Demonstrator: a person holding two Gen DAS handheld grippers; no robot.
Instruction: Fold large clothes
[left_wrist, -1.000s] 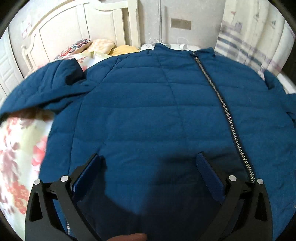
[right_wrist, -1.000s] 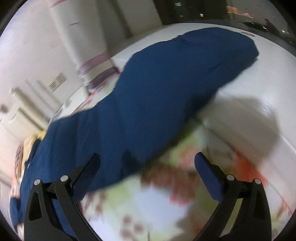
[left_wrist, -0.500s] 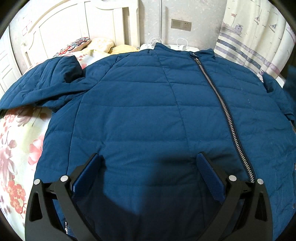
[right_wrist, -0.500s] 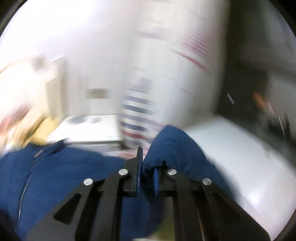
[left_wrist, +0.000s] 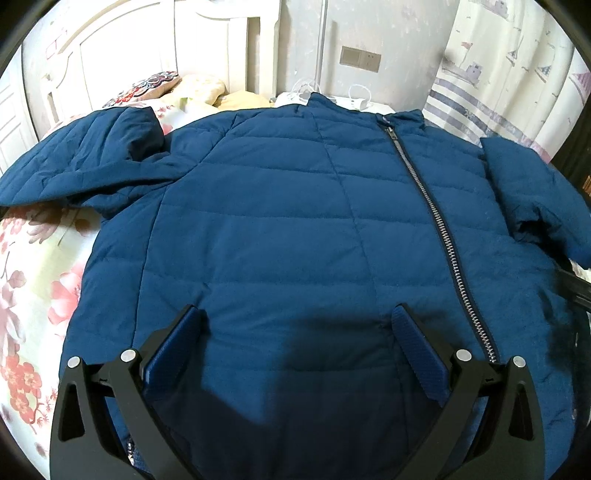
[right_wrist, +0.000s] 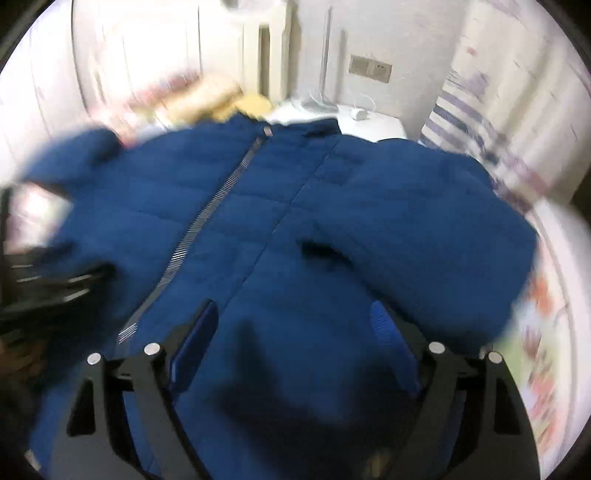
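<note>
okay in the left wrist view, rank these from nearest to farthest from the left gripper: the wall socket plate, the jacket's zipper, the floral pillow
1. Zipper, on the jacket, right of the left gripper.
2. Floral pillow, upper left by the headboard.
3. Wall socket plate, on the far wall, top centre.

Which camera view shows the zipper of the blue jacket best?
The left wrist view: the zipper is sharp along its whole length on the jacket. The right wrist view shows it too, but blurred by motion.

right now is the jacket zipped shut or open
Zipped shut: on the blue jacket the zipper runs closed from collar to hem, both front panels joined, lying flat on the floral bedsheet.
</note>
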